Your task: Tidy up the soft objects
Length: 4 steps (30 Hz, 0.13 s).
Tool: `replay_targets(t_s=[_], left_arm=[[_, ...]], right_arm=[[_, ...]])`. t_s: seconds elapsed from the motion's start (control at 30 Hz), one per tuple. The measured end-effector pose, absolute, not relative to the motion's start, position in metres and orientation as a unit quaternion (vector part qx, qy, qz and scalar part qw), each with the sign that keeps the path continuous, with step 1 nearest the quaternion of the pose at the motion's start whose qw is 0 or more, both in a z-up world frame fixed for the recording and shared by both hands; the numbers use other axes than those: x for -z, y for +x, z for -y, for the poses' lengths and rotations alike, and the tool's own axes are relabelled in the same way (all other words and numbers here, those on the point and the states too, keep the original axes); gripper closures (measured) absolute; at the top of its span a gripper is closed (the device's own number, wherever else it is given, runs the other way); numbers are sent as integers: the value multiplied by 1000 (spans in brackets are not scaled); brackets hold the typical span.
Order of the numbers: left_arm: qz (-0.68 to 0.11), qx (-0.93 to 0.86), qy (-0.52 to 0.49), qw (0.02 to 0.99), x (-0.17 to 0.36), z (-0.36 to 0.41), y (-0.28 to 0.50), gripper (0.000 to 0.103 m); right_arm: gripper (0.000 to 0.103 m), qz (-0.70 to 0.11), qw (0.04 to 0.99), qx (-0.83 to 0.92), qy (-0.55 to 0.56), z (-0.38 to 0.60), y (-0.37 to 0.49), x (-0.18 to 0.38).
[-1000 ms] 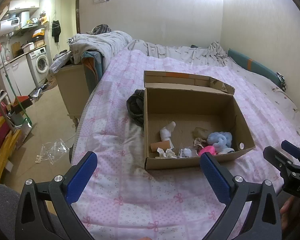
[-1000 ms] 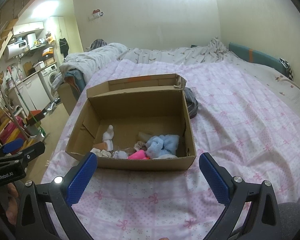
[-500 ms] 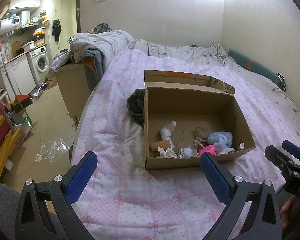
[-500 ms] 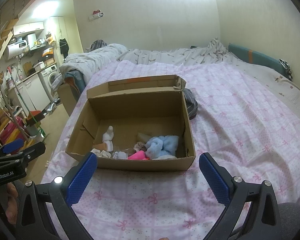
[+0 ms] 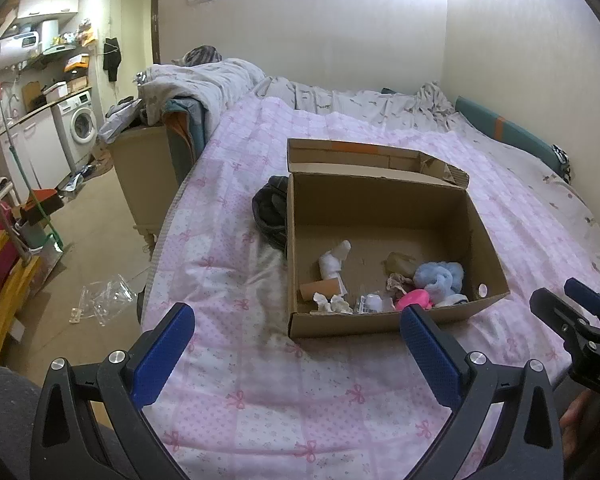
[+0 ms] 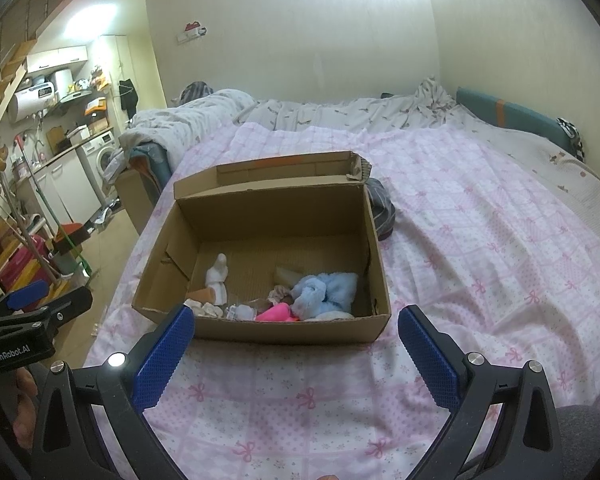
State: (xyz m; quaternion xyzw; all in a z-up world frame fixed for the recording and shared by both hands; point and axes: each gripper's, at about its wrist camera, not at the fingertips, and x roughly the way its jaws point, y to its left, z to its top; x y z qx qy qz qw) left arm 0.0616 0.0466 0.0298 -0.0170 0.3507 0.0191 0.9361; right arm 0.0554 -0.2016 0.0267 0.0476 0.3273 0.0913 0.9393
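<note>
An open cardboard box sits on the pink bed cover. Inside lie a fluffy light blue soft thing, a bright pink item, a white soft piece, crumpled white bits and a cardboard tube. A dark grey garment lies on the bed against the box's far side. My left gripper is open and empty in front of the box. My right gripper is open and empty, also short of the box.
The bed cover stretches all around the box. A heap of grey bedding lies at the head. The bed's left edge drops to a floor with plastic litter, a cabinet and a washing machine.
</note>
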Motion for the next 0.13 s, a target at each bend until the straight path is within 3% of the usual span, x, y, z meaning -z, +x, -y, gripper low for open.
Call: replay_targets(t_s=[0.13], left_arm=[[-351, -20, -17, 936, -30, -47, 61, 0]], right_arm=[[0, -325, 940, -92, 45, 201, 55, -28]])
